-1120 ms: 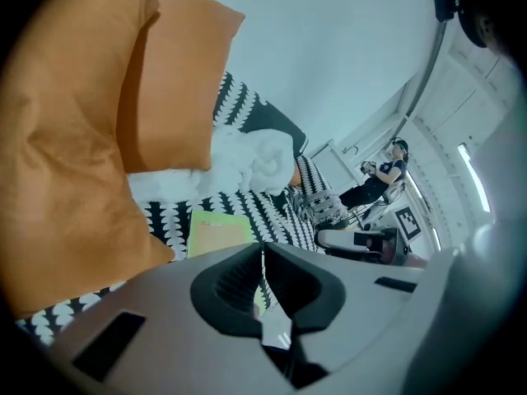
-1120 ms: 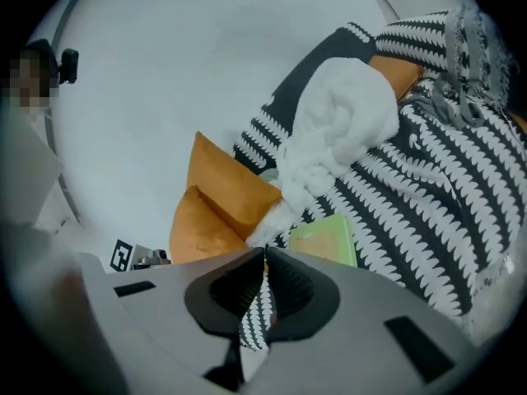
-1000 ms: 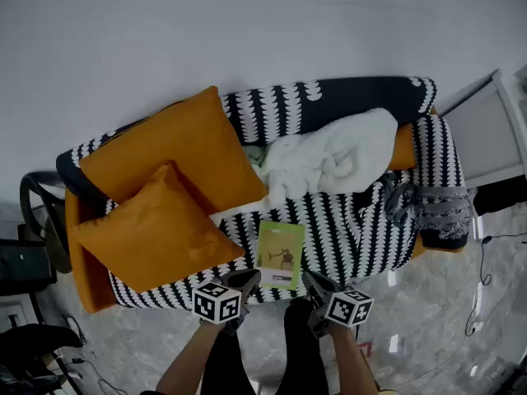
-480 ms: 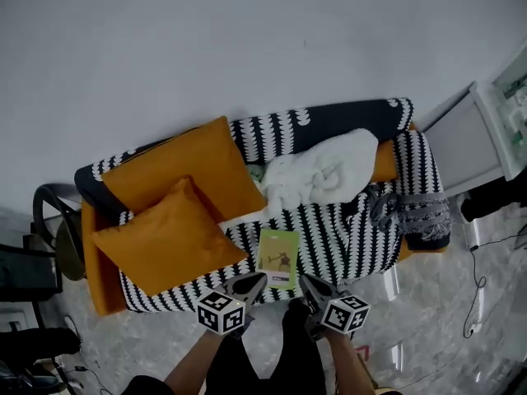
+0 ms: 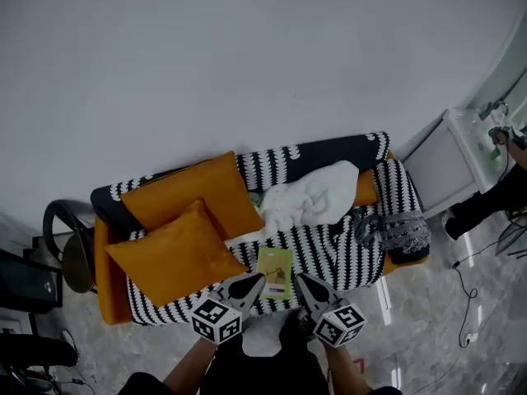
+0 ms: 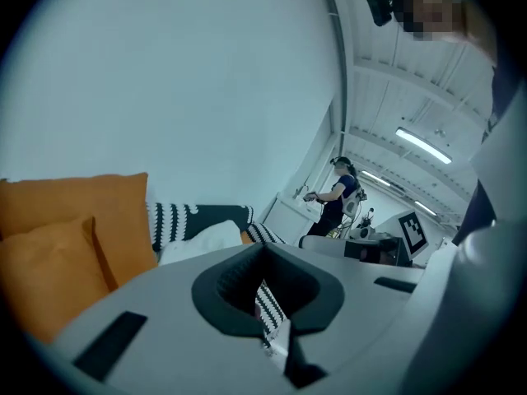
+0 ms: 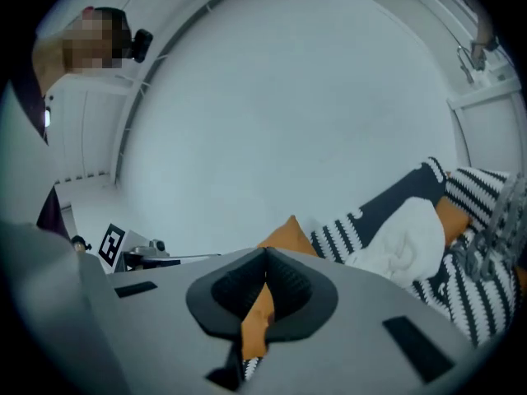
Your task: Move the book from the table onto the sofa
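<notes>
The green book [image 5: 275, 271] lies flat on the front of the seat of the black-and-white patterned sofa [image 5: 333, 243]. My left gripper [image 5: 252, 283] hovers just off the book's lower left corner, jaws shut and empty. My right gripper [image 5: 302, 283] is at the book's lower right, also shut with nothing held. Neither touches the book. In the left gripper view the shut left gripper [image 6: 265, 257] looks over the sofa's orange cushions [image 6: 58, 245]. The right gripper view has the right gripper [image 7: 265, 280] pressed shut, and beyond it the sofa [image 7: 461, 286].
Two orange cushions [image 5: 177, 249] fill the sofa's left half. A white blanket [image 5: 309, 197] and a grey knitted throw [image 5: 397, 230] lie to the right. A dark chair [image 5: 70, 249] stands left of the sofa, a white cabinet [image 5: 449, 159] right. Another person [image 6: 339, 194] stands far off.
Both grippers have risen and rolled, and the head view has pulled back, so the sofa looks smaller. The book has stayed on the seat.
</notes>
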`<state>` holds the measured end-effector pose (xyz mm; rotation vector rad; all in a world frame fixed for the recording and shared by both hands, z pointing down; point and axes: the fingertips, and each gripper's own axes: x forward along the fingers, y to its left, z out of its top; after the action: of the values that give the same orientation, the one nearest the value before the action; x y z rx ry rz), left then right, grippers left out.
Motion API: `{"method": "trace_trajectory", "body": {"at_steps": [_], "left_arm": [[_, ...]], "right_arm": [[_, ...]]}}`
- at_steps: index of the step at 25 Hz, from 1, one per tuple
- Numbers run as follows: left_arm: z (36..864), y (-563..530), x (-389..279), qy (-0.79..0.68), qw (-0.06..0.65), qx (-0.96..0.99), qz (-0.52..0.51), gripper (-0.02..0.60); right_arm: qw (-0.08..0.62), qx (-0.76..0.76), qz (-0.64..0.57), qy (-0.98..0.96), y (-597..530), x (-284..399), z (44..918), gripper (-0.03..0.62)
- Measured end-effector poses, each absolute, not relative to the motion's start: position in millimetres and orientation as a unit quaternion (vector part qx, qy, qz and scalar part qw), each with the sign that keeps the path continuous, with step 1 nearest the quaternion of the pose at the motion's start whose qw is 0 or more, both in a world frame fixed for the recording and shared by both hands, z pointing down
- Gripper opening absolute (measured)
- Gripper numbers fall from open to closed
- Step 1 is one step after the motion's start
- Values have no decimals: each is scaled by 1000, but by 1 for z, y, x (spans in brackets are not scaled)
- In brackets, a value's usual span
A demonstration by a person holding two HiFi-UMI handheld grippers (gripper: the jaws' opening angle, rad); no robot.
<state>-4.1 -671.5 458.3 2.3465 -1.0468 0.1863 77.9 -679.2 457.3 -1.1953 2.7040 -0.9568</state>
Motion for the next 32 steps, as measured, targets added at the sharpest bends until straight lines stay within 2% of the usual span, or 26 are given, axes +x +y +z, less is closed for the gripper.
{"method": "trace_trajectory", "body": {"at_steps": [5,10,24,32], "left_arm": [[409,-664,-7,-398,204,892,62,15],[385,-660,-5,-394,168,902,50,15],[367,-659,0,-393,131,909,37,15],[371,-662,-6,-397,134,907,42,15]], "right_arm": [[27,-390,-215,895,-668,70,405,23],[39,-395,-158,904,-662,64,378,23],[55,-415,-122,900,-656,69,365,23],[47,-421,-123,897,-655,66,371,23]]}}
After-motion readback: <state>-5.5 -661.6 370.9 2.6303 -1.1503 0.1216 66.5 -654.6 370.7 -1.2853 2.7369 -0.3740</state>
